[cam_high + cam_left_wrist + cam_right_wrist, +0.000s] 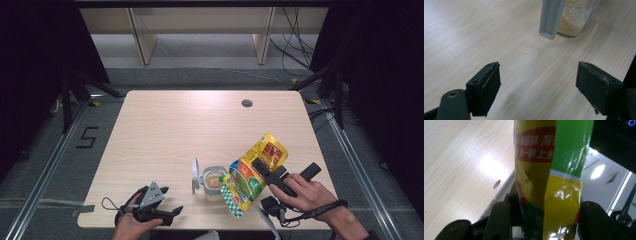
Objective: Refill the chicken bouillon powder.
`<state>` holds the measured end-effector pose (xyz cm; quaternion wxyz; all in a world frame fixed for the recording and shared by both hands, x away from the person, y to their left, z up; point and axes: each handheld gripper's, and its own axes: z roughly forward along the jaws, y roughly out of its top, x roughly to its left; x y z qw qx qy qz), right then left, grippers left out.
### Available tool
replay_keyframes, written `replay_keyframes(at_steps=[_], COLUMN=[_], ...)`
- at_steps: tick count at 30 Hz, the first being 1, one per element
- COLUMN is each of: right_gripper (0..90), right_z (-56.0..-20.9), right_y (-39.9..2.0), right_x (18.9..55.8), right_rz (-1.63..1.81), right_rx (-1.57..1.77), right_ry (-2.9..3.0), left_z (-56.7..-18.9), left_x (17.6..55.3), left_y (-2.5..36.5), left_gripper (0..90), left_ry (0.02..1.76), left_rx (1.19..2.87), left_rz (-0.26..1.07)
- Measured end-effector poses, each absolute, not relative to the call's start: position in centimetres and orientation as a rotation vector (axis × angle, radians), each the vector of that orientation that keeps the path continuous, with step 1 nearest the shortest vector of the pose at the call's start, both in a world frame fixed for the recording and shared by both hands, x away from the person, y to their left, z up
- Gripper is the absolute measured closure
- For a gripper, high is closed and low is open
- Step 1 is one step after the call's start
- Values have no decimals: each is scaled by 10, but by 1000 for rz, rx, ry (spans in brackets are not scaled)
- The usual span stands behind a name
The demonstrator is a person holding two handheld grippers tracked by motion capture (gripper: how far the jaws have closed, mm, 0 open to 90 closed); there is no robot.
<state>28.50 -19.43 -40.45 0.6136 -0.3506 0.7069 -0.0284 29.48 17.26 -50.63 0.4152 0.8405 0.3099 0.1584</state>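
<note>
Right gripper, jaws clamped on a yellow pouch tilted over an open jar. At seven o'clock, left gripper rests on the worktop, jaws apart.

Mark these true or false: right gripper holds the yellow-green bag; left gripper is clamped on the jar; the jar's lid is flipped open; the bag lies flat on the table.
1. The right gripper holds the bag: true.
2. The left gripper is clamped on the jar: false, its jaws are open on nothing, short of the jar.
3. The jar's lid is flipped open: true.
4. The bag lies flat on the table: false, it is held tilted over the jar.
</note>
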Motion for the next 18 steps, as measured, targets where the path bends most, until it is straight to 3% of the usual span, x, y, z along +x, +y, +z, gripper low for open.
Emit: replay_keyframes(at_steps=[18], right_gripper=[613], right_z=[-405], right_y=[-194], right_x=[288], right_rz=[-70], right_rx=[-807], right_ry=[1641], left_z=[-506], left_x=[295], left_y=[174], left_gripper=[193], left_ry=[779], left_rx=[2120], left_rz=[396])
